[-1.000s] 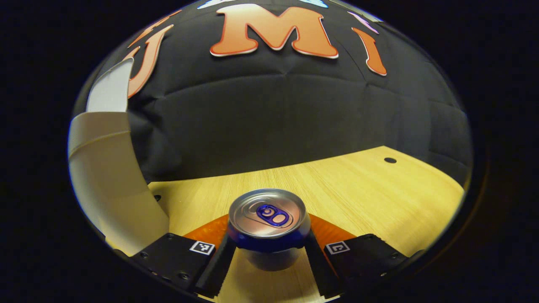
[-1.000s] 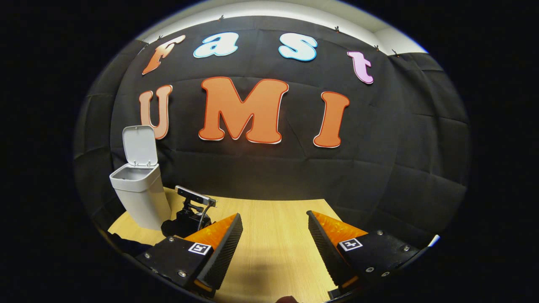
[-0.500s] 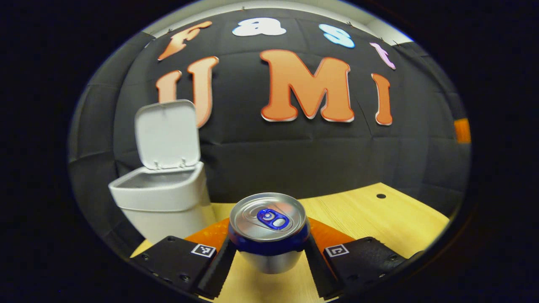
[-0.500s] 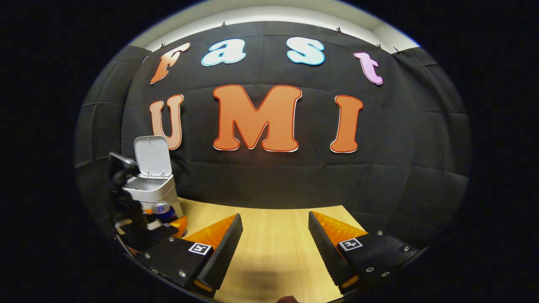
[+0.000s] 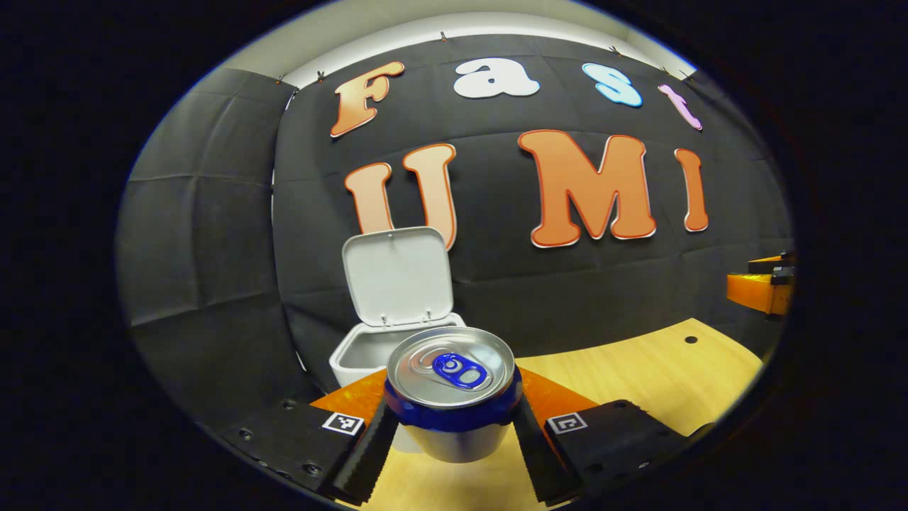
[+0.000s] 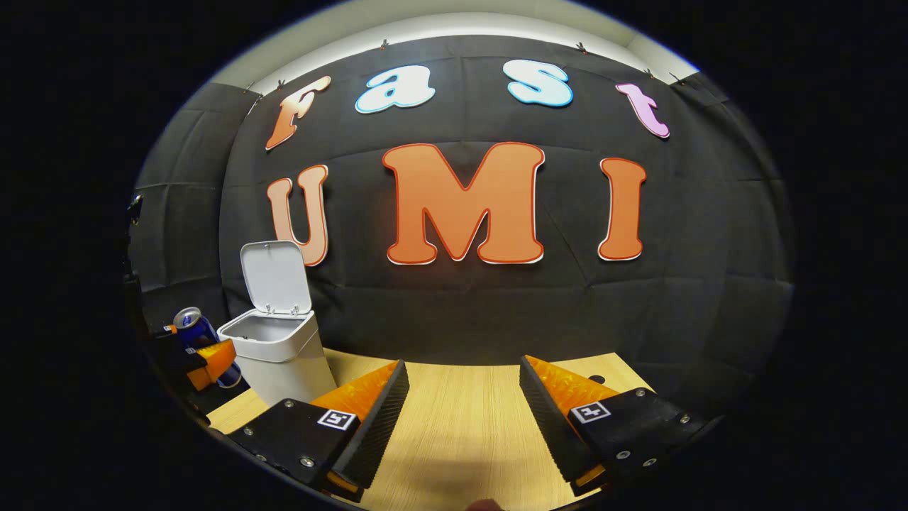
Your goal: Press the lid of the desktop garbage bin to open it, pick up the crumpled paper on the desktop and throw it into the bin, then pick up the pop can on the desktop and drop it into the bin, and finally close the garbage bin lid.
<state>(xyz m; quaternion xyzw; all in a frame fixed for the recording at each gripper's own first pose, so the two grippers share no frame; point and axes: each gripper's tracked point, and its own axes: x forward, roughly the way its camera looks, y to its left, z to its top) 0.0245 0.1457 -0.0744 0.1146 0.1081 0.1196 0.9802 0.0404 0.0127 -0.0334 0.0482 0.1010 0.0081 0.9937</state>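
While the left gripper [image 5: 450,433] clamped the pop can [image 5: 451,390] above the wooden desktop [image 5: 660,383], the right gripper [image 6: 462,415] stood wide open, holding nothing.
Left gripper view showed the can's silver top and blue tab before the white bin [image 5: 369,355]; right gripper view showed the lid [image 6: 275,277] upright, can left of the bin.

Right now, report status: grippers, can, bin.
Left gripper shut on pop can, held off the desk. Right gripper open, nothing between its fingers. Bin lid up. Nothing seen blocking the opening.
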